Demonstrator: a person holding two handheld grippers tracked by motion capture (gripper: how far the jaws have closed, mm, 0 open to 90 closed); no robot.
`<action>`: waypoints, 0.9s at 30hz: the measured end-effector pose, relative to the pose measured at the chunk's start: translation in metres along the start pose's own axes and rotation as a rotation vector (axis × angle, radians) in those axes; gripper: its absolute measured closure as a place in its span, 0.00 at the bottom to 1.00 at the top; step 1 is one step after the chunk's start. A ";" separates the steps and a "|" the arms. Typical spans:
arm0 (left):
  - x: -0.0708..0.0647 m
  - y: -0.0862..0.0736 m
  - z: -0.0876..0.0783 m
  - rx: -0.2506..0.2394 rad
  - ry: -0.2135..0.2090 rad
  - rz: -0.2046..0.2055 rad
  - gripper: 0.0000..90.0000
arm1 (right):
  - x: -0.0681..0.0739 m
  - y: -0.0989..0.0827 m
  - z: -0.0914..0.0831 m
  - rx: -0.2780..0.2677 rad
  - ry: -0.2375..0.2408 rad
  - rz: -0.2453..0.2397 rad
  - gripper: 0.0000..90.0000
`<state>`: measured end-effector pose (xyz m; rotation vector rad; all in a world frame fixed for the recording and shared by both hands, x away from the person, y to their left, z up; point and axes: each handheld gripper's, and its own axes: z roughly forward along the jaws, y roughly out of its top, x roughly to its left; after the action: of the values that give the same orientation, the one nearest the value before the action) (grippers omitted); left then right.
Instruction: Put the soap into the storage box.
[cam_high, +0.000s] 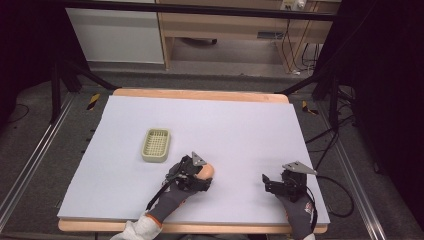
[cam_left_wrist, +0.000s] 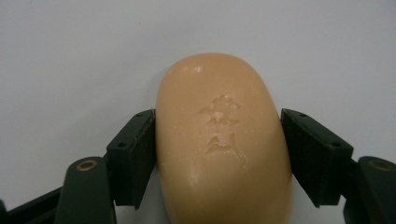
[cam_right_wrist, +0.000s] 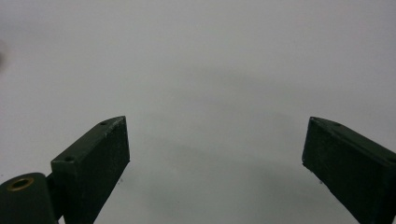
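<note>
**Soap bar: gripped at its sides, dish waiting to the upper left**

Soap bar (cam_left_wrist: 223, 140) sits between the jaws of the left hand-held gripper (cam_left_wrist: 217, 156), just below centre of the high view. Both pads press its long sides, so the left hand-held gripper is clamped on the soap bar. The bar appears to rest on, or just above, the grey tabletop (cam_high: 240, 130); cannot tell which. The right hand-held gripper (cam_right_wrist: 215, 158) hovers at lower right of the high view, jaws wide apart, nothing between them.

Judgement on the step: the likely goal is the soap dish (cam_high: 156, 145), just up and left of the bar. Soap is smooth and rounded; keep the squeeze steady at the widest part, lift straight, travel level, lower flat into the dish before releasing.

View notes: the left gripper view gives pad contact and the stamped mark on the bar's top face. The high view gives the dish's position relative to the bar (cam_high: 206, 171), and the spacing of left (cam_high: 200, 176) and right (cam_high: 268, 182) grippers.
</note>
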<state>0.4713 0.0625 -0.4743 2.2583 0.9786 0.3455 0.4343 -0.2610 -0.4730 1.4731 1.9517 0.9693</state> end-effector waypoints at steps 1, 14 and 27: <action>0.000 0.000 0.000 0.001 0.001 -0.001 0.32 | 0.000 0.000 0.000 -0.001 0.000 0.000 0.09; 0.000 0.000 -0.003 -0.001 0.004 -0.007 0.34 | 0.000 0.000 0.000 0.001 -0.001 0.001 0.09; 0.000 0.004 -0.020 -0.036 -0.016 0.000 0.34 | -0.001 0.000 -0.001 -0.002 -0.009 0.004 0.09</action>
<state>0.4643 0.0693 -0.4570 2.2249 0.9569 0.3423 0.4340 -0.2617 -0.4727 1.4785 1.9417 0.9639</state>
